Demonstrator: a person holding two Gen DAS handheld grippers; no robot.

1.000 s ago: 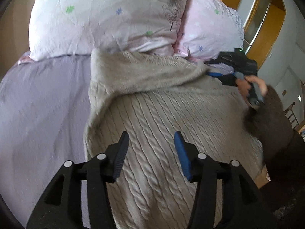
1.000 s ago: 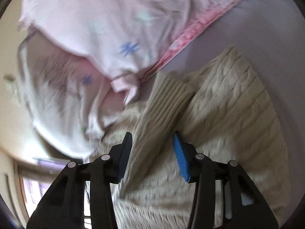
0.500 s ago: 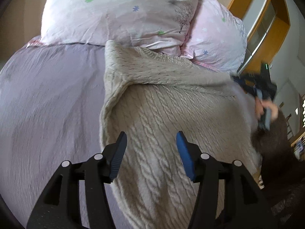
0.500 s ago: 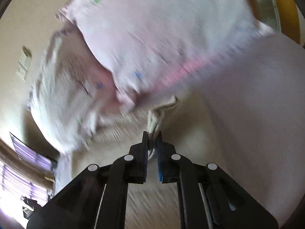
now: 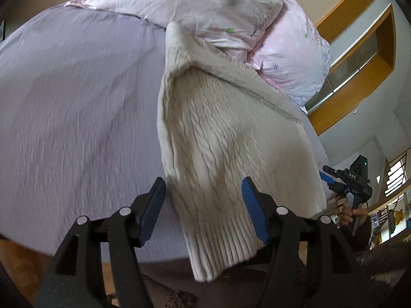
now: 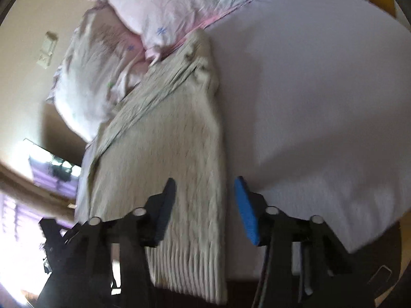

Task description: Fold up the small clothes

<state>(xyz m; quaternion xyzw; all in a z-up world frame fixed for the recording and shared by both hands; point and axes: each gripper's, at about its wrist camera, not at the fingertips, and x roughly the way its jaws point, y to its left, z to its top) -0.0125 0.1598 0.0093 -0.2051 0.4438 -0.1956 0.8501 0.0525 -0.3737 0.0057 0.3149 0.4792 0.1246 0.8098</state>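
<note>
Left wrist view: the left tool (image 5: 203, 206), its black fingers with blue pads spread wide apart and gripping nothing, hovers above the ribbed hem of a cream cable-knit sweater (image 5: 226, 138). The sweater lies lengthwise on the lilac-sheeted bed (image 5: 77, 102), with its hem hanging just past the near edge of the mattress and its far end touching two pale pink patterned pillows (image 5: 205, 7). A band of the knit is folded diagonally across the sweater's upper part. Only this view shows the right tool (image 5: 334, 179) from outside, held in a hand (image 5: 353, 214) off the right side of the bed, beside the sweater's right edge; whether its blue-padded fingers are apart cannot be told from here. An orange wooden frame (image 5: 359, 77) and a white wall stand beyond the pillows.

Right wrist view: the right tool (image 6: 205, 205) has its fingers spread wide apart and empty, straddling the right edge of the sweater (image 6: 164, 154) near the hem, one finger above the knit and the blue-padded one above bare sheet (image 6: 308, 89). This view alone shows the sweater's bunched right shoulder near the pillows (image 6: 154, 12), a beige wall carrying a pale switch plate (image 6: 47, 48), and a bright window at lower left. The frame is motion-blurred, so fine knit detail is not legible.
</note>
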